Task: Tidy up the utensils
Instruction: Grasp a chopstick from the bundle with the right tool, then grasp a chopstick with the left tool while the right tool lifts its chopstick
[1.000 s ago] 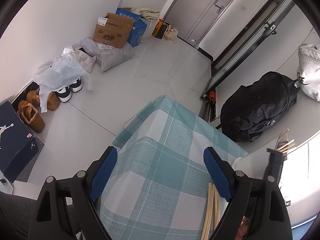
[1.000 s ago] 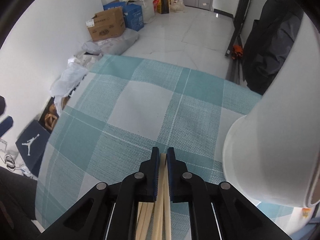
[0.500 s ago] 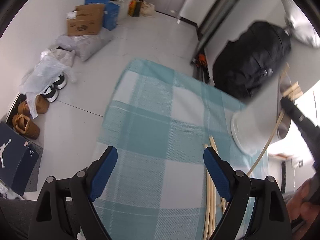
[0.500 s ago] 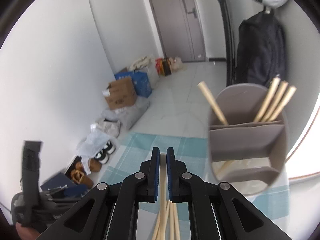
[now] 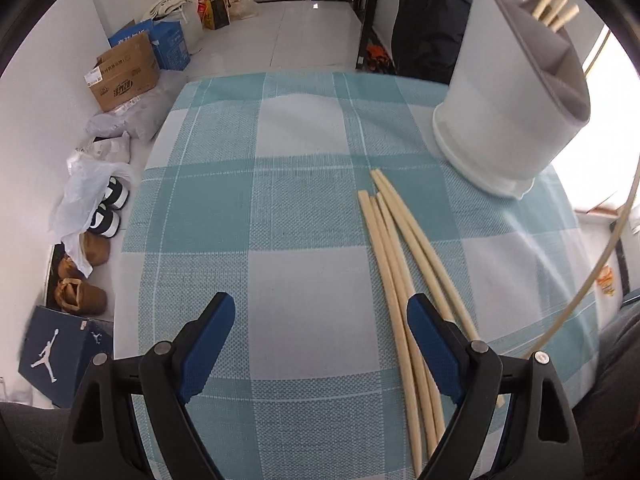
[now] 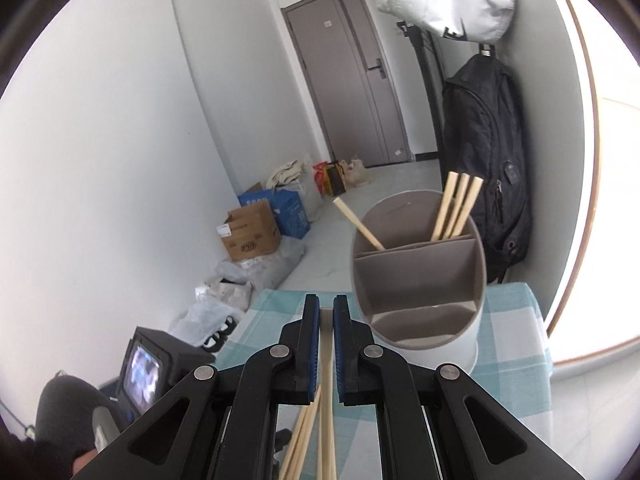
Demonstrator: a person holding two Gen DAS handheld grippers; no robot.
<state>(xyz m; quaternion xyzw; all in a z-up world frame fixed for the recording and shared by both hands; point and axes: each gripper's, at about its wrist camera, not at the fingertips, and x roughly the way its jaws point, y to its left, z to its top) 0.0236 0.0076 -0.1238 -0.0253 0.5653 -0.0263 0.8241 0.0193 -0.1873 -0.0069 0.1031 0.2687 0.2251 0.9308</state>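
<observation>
Woven check tablecloth (image 5: 312, 216), matt; on it pale smooth wooden chopsticks (image 5: 394, 248) beside matt plastic holder (image 5: 504, 108).

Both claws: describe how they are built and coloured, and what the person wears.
The left claw and right claw match: black plastic frames with triangular cut-outs, silver round rivets at the pivots, and flat blue pads lining the inner faces of the fingers. No cables or markings show. Dark grey clothing shows at the picture edges.

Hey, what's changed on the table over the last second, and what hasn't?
The right claw, shut on one pale wooden chopstick, lifted it off the teal checked tablecloth to face the white divided utensil holder. The left claw swung over the four loose chopsticks. Unchanged: left claw open and empty, holder upright.
</observation>
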